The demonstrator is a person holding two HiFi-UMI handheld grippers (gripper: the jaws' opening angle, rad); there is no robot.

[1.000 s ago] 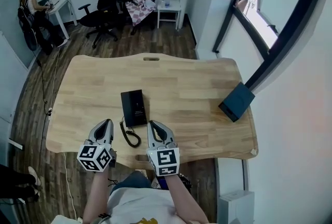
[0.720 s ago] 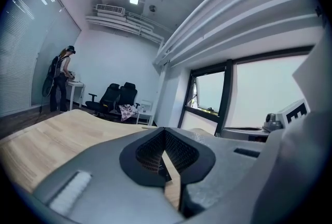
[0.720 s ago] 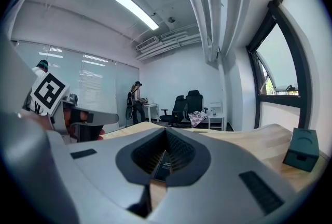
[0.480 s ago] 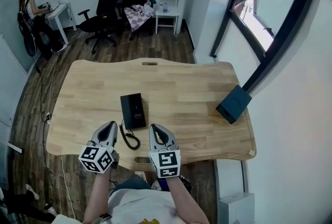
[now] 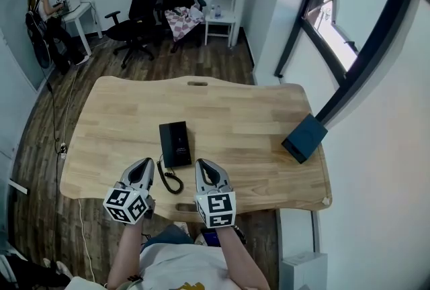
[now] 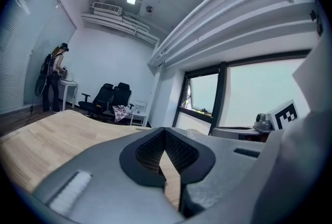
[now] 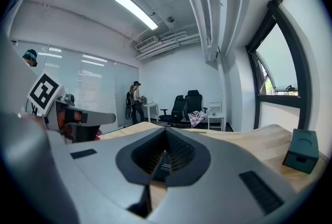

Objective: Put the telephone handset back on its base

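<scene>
Little has changed over the last second: the left claw (image 5: pixel 142 166) and right claw (image 5: pixel 202 166) stay closed and empty at the counter's (image 5: pixel 269 114) near edge. The phone (image 5: pixel 175 143) lies just beyond them, its cord (image 5: pixel 169 178) between them. I cannot tell whether the handset is seated.

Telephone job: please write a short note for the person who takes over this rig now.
Left gripper: jaws together, nothing in them, at the table's near edge.
Right gripper: jaws together, nothing in them, beside the left one.
The black rectangular telephone lies flat on the light wooden table, just ahead of both grippers. Its black coiled cord lies between them.
Done: cannot tell. From above, handset and base look like one block.
Left: check the handset, and seat it if it is off.
</scene>
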